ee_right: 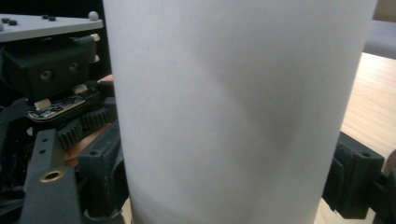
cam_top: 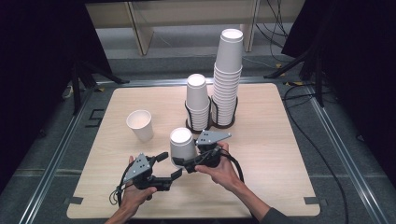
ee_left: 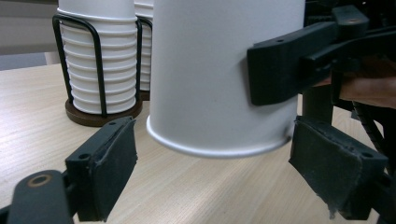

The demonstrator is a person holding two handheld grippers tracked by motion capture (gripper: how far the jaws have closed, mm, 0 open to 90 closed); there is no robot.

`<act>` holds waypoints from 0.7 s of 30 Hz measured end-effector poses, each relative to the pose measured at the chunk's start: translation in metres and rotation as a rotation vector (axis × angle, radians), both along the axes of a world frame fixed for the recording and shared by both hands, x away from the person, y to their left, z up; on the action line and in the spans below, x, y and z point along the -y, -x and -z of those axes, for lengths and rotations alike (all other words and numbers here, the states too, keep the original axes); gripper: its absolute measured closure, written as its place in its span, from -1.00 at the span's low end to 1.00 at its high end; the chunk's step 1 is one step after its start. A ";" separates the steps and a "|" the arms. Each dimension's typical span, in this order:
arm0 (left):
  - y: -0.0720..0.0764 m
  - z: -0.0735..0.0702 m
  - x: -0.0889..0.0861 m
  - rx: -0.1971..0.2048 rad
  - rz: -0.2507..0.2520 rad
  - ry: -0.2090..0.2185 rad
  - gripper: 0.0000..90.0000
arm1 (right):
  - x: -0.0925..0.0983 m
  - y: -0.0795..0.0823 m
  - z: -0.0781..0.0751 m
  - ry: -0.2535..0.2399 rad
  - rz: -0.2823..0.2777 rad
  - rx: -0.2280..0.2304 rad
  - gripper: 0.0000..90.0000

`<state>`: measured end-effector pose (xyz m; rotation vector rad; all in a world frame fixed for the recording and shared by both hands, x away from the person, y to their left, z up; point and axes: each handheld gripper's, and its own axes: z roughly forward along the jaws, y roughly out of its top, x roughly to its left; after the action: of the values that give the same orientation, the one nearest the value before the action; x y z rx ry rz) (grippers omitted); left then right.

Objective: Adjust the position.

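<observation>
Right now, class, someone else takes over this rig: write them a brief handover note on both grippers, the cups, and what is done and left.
Right gripper: shut on the upside-down cup, held just above the table.
Left gripper: open, its jaws either side of that cup's rim, not touching.
Done: one upright cup stands alone at the left.
Left: probably separate or place the held cup; two holder stacks remain behind.

ahead: my held cup [cam_top: 181, 145] blocks | beyond: two racked stacks [cam_top: 215, 93] | left: lone cup [cam_top: 140, 124] | right tabletop [cam_top: 271, 140]: free

Left tool [cam_top: 167, 164] agape, right tool [cam_top: 183, 161] clamped
</observation>
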<state>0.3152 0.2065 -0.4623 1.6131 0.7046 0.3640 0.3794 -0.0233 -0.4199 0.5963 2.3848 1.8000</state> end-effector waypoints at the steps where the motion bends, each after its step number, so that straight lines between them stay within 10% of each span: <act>1: 0.000 0.000 0.000 -0.001 0.002 -0.002 -0.71 | -0.001 0.001 0.000 -0.003 -0.003 -0.006 -0.60; 21: -0.002 0.003 0.012 0.006 -0.020 -0.007 -1.00 | -0.018 0.009 0.006 -0.024 -0.031 -0.017 -0.59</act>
<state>0.3175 0.1942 -0.4657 1.6122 0.7162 0.3859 0.3705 -0.0050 -0.4256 0.5831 2.3993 1.8461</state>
